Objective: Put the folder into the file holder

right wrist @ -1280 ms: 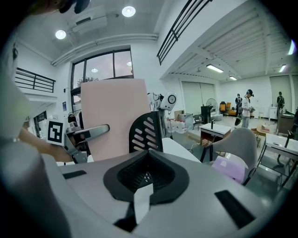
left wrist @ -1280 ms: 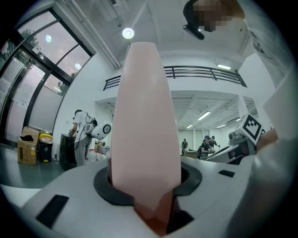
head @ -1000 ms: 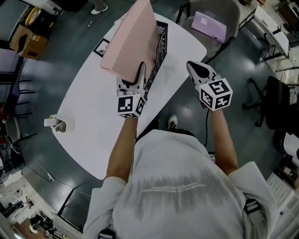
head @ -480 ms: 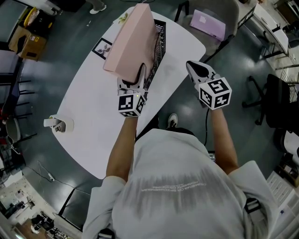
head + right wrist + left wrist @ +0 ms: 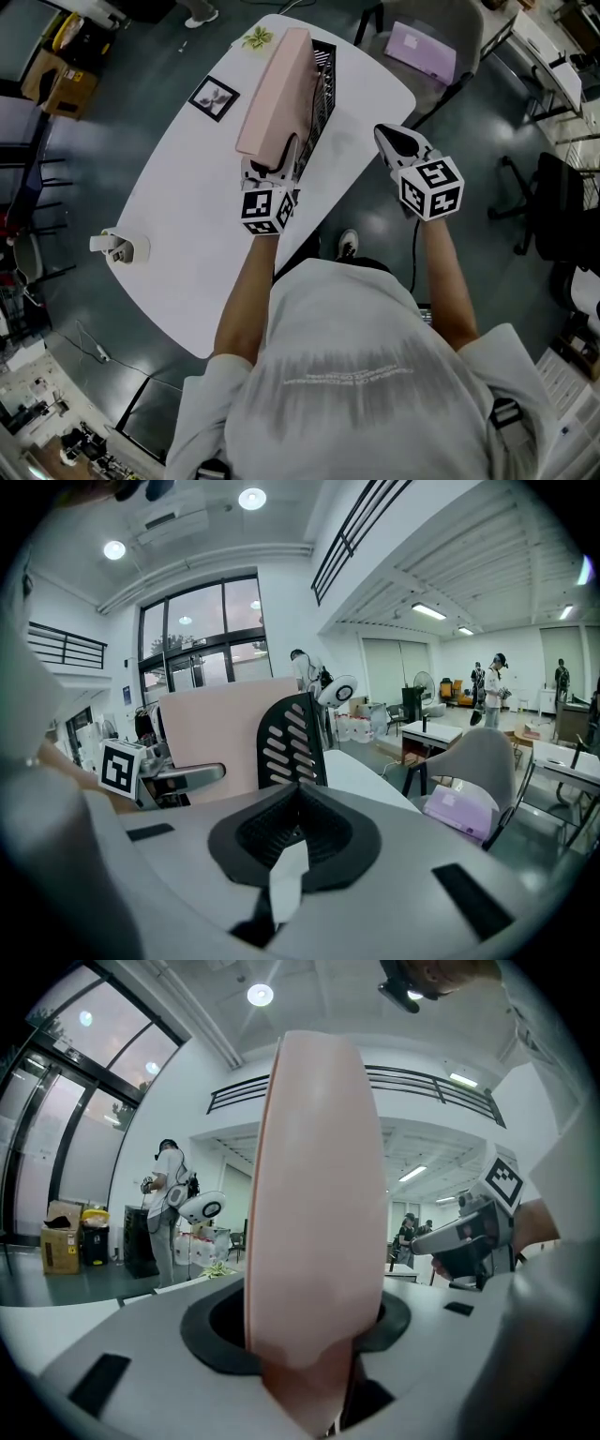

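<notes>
- Left gripper (image 5: 286, 159): clenched on near edge of folder (image 5: 279, 89).
- Folder: upright, over left side of file holder (image 5: 324, 66). Seated in slot or not: cannot tell.
- Right gripper (image 5: 394, 141): jaws together, empty, right of file holder, apart from it.
- Risk: folder edge snags holder wall, so unbraced holder tips or slides. One-edge grip may let folder swing.
- Head view only: folder-to-holder alignment.
- Left gripper view: folder only, holder hidden.
- Right gripper view: holder's slotted wall (image 5: 292, 738), folder behind it.

Matt pink folder (image 5: 279, 89), black slotted file holder (image 5: 324, 70), smooth white desk (image 5: 187, 206)
The folder looks like smooth card or plastic without shine; the file holder has a dull sheen, metal or plastic unclear; the left hand-held gripper (image 5: 279, 156) and right hand-held gripper (image 5: 394, 139) have matt grey plastic shells; the dark floor (image 5: 469, 159) is glossy
</notes>
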The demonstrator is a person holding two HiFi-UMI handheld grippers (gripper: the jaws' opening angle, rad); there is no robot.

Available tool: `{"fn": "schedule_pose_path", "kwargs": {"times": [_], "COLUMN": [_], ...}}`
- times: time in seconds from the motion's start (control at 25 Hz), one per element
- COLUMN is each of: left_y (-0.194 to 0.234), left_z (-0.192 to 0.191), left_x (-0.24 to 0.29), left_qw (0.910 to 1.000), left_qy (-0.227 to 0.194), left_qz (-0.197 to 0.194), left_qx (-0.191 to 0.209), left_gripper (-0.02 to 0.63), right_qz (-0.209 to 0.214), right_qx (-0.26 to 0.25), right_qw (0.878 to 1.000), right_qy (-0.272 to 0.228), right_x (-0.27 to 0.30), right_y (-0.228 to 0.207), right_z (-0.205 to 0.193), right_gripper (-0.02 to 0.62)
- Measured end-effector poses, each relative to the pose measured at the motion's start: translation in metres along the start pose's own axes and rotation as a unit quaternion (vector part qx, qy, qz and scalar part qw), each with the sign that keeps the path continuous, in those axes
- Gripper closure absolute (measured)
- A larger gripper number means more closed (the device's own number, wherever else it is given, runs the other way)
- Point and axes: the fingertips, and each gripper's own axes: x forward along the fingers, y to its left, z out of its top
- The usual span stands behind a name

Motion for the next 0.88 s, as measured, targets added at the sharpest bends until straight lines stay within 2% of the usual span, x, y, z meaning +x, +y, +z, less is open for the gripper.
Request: {"fn": "schedule_pose_path", "kwargs": {"times": [0.2,0.36,0.56,0.72,0.88], "left_y": [0.000,0.001,-0.004,-0.006,-0.003], "left_z": [-0.005,-0.002,0.010,0.015,0.023], "left_x": [-0.003,-0.004,-0.012,-0.034,-0.070], "left_qw": [0.9999,0.9997,0.9998,0.9993,0.9981], "left_qy": [0.003,-0.008,-0.017,-0.009,-0.012], "left_qz": [0.006,0.009,0.010,0.032,0.057], "left_qx": [-0.009,-0.019,-0.010,0.015,0.022], "left_gripper": [0.385,0.353,0.337,0.324,0.314], "right_qz": [0.001,-0.003,-0.002,0.017,0.046], "right_qx": [-0.001,-0.004,-0.010,-0.025,-0.038], "right_qw": [1.000,1.000,1.000,0.999,0.998], "right_qy": [0.002,0.002,-0.012,-0.024,-0.037], "right_x": [-0.002,-0.004,-0.012,-0.019,-0.021], "right_y": [0.000,-0.002,-0.004,0.007,0.025], "right_z": [-0.003,-0.002,0.010,0.020,0.029], "right_gripper": [0.569,0.569,0.569,0.569,0.569]}}
